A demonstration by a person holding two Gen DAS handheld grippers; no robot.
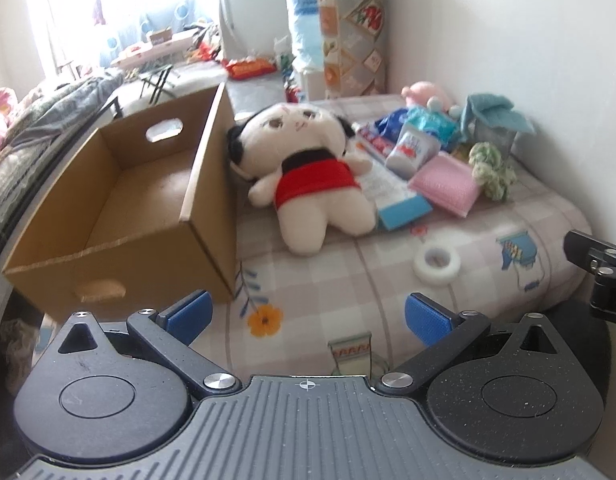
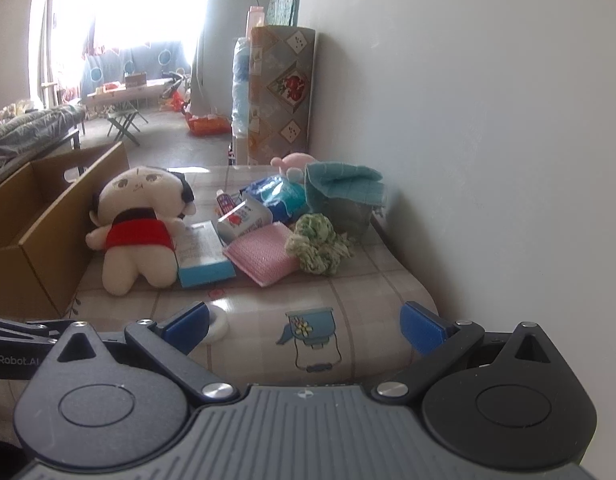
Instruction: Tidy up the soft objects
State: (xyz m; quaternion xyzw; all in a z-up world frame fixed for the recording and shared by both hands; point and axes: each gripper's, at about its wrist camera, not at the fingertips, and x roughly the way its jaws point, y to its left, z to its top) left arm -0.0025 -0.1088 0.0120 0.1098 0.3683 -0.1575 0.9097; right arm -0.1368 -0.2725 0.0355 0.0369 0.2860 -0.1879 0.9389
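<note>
Patterned tabletop holds clutter; both my hand-held grippers, left and right, are released, empty. Risk: plush doll snags adjacent cardboard box wall when lifted.

Blown-out daylight from the far window, soft blur, fisheye-bent edges, perhaps slight haze.

The tape roll is half hidden behind the right tongs' blue pad. The pink plush shows only partly behind the packets. Box is cut off by the frame edge.
</note>
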